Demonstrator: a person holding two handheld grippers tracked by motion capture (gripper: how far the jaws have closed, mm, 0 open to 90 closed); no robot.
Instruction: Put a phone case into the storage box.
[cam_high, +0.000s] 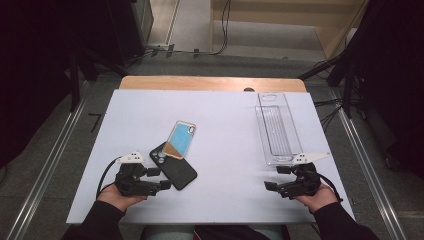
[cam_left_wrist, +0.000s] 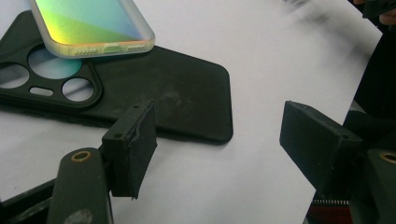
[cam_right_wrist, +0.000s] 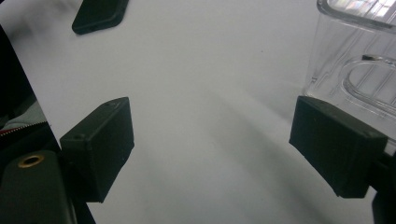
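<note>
We judge the reach just begun: our left gripper (cam_high: 161, 178), jaws apart and empty, beside the matte black rubber phone case (cam_high: 173, 166), must next close on its near edge.

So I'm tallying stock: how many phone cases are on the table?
2. The black case lies flat near the left gripper; the colourful clear-rimmed case lies behind it, its near end overlapping the black case's camera end. The clear tray looks empty.
</note>
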